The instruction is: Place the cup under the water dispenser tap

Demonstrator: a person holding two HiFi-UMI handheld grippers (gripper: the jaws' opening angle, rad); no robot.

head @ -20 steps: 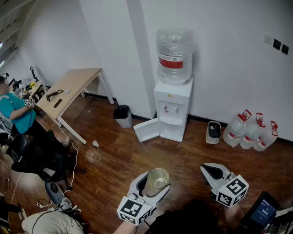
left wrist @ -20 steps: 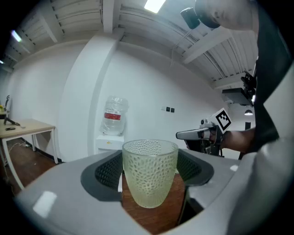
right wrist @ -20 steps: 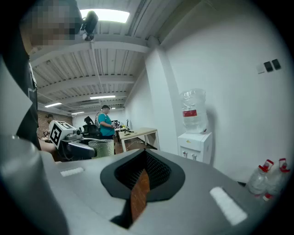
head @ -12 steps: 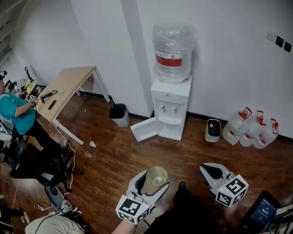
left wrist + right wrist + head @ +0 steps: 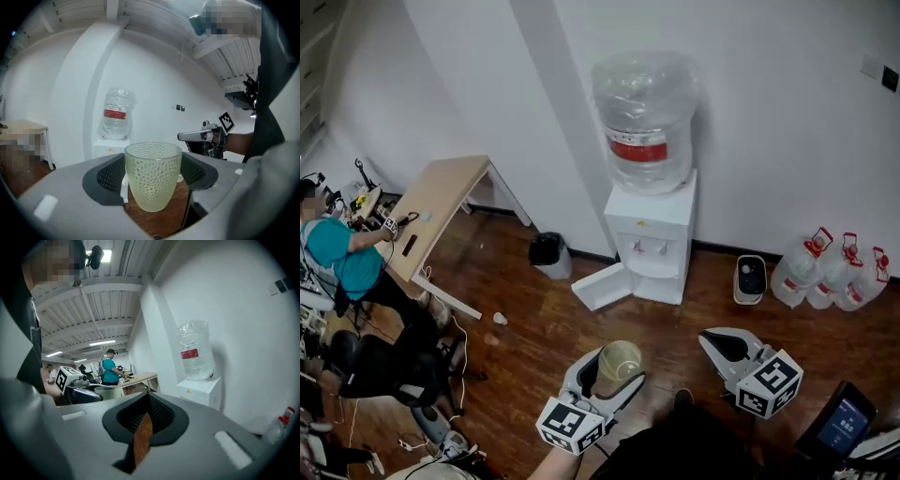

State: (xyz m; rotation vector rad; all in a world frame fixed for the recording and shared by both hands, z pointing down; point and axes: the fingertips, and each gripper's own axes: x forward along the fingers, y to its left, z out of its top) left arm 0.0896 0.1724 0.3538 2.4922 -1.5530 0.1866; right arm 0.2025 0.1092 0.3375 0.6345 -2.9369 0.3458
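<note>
Left gripper view: losing water dispenser taps behind left gripper clamping cup; catching them ahead only from head view; seeing right gripper pinched narrow, empty.

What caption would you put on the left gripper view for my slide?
Left claw shut on a dimpled glass cup, upright, facing the water dispenser across the room.

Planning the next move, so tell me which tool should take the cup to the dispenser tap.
Left. The left tool grips the cup upright, facing the water dispenser; the right tool is shut and empty.
</note>
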